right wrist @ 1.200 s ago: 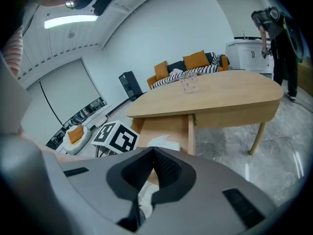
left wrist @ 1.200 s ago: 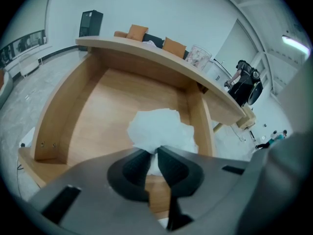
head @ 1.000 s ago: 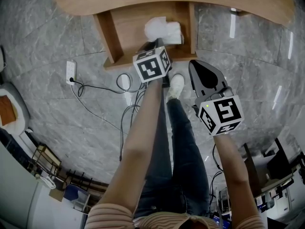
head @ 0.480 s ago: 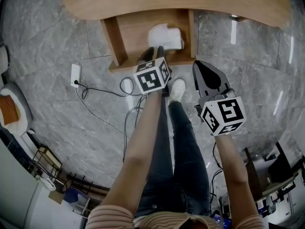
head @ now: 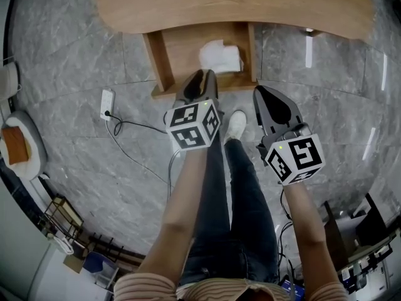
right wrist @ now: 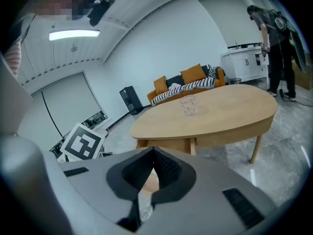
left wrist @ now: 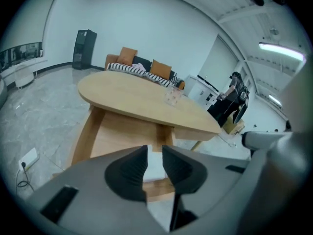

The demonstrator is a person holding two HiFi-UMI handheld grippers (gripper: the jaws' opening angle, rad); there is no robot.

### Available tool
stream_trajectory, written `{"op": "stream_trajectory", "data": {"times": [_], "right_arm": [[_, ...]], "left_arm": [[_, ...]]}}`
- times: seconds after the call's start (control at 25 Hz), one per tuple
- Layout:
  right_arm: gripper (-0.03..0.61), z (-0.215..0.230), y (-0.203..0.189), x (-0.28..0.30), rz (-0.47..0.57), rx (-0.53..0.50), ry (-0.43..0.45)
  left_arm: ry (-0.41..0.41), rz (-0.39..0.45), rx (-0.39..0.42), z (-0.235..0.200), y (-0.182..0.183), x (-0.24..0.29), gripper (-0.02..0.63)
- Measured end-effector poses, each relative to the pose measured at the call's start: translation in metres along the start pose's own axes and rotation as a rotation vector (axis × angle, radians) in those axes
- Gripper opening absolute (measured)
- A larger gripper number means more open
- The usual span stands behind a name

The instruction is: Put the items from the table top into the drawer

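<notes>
The clear glass point(left wrist: 172, 96) stands upright on the wooden table point(left wrist: 132, 94), ahead of and above both claws, so the coming reach goes up and forward over the table's near edge. From the left gripper point(left wrist: 154, 151) it lies a little right of the jaw line. From the right gripper point(right wrist: 152, 151) it sits up and to the right point(right wrist: 189, 105). Its long axis is vertical, which suits a sideways pinch round the wall. It looks small, see-through and empty, with faint patterning. I cannot tell how thick the wall is.

The left gripper's jaws stand a narrow gap apart with nothing between them. Past the gap shows the open drawer point(head: 178, 49), just ahead of and below the tips, with a crumpled white bundle point(head: 220, 55) lying in its right half. The right gripper's jaws meet at their tips, empty.

In the head view the left gripper point(head: 202, 75) reaches the drawer's front edge, while the right gripper point(head: 260, 90) hangs just short of it. I judge the left nearer.
</notes>
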State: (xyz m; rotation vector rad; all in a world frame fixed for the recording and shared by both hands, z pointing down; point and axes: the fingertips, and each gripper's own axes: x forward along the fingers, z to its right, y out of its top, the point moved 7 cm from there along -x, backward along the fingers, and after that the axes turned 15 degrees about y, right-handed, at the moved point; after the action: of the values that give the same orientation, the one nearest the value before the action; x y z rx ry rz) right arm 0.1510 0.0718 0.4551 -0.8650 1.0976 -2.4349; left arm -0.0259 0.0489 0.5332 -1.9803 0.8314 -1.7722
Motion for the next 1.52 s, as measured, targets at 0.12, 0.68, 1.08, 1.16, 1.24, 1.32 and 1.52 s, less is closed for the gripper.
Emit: {"op": "stream_trajectory", "data": {"times": [0.12,0.68,1.08,1.16,1.24,1.32,1.52], "right_arm": [[0.008,-0.008,0.007,-0.006,0.02,-0.006,0.001],[0.008,-0.058,0.058,-0.054,0.117,-0.058,0.023],[0.008,-0.109,0.126,-0.103,0.245,-0.112,0.032],[0.008,-0.115,0.136,-0.112,0.265,-0.124,0.03],[0.008,-0.121,0.145,-0.12,0.278,-0.148,0.029],[0.008,-0.127,0.153,-0.128,0.282,-0.173,0.026],[0.008,-0.143,0.168,-0.142,0.277,-0.228,0.042]], "left_arm": [[-0.032,0.045,-0.009,0.004,0.014,-0.018,0.077],[-0.133,0.211,0.023,0.024,0.07,-0.117,0.014],[-0.213,0.326,0.049,0.046,0.116,-0.215,0.014],[-0.22,0.345,0.062,0.05,0.122,-0.23,0.013],[-0.219,0.37,0.084,0.054,0.127,-0.243,0.013],[-0.213,0.396,0.113,0.057,0.133,-0.255,0.014],[-0.206,0.44,0.148,0.06,0.143,-0.283,0.013]]}}
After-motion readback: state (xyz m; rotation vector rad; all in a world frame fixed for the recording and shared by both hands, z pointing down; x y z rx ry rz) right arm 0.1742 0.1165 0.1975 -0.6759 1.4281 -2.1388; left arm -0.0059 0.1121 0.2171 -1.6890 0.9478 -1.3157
